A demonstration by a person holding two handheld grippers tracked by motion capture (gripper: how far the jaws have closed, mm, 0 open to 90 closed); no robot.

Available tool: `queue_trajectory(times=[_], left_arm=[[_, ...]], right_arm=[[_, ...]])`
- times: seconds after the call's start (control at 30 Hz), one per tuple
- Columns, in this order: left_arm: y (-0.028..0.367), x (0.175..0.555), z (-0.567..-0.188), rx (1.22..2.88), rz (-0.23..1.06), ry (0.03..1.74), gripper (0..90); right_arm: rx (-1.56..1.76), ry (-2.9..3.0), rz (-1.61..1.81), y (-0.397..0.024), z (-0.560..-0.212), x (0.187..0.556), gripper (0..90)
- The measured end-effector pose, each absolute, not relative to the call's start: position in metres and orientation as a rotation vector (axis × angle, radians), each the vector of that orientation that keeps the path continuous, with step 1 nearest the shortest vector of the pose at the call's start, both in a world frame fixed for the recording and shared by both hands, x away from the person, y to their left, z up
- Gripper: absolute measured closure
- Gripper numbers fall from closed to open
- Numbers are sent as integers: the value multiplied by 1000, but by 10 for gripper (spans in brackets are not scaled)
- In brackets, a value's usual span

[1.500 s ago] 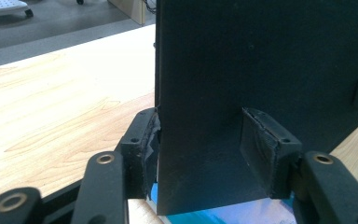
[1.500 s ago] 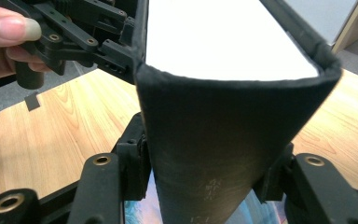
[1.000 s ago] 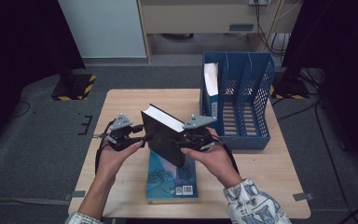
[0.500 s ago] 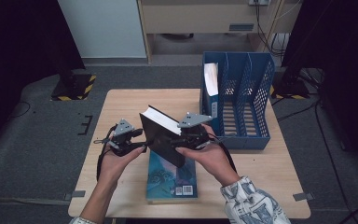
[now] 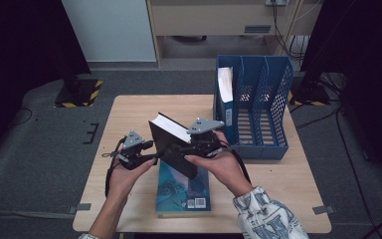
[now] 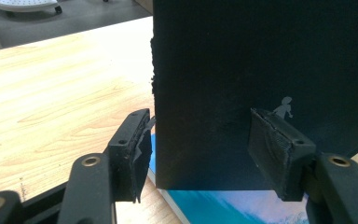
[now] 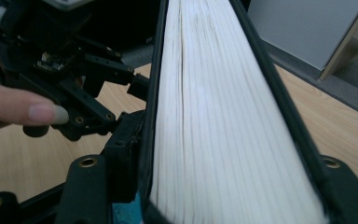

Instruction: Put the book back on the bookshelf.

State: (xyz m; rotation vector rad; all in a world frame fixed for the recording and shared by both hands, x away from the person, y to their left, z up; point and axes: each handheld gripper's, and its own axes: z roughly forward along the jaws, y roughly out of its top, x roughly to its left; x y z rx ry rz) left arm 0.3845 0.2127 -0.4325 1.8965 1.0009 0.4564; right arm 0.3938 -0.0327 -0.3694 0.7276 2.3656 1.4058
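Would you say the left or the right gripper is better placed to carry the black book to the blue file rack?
Probably the right gripper: its jaws clamp the black book across its thickness, and it is nearer the blue file rack. The left gripper merely straddles the cover's edge.

A recording room or lab is suggested: a lone wooden table [image 5: 129, 112] is set on grey carpet [image 5: 45, 144], dark curtains [image 5: 15, 45] are hung at both sides, and cables [image 5: 338, 119] are trailed across the floor.
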Motion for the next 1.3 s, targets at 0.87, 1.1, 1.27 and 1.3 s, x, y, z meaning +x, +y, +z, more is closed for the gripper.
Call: queue_trajectory(times=[0.87, 1.1, 1.27, 1.3], left_arm=[[275, 351, -501, 2029, 565, 1188, 269], [285, 355, -512, 2055, 507, 1208, 117], [287, 356, -518, 2085, 488, 1230, 117], [288, 356, -519, 2088, 493, 1229, 117]], right_arm=[[846, 2379, 1475, -37, -372, 412, 507], [955, 2384, 1495, -39, -369, 423, 519], [1049, 2374, 1514, -42, -368, 430, 523], [1064, 2369, 1517, -42, -368, 431, 523]])
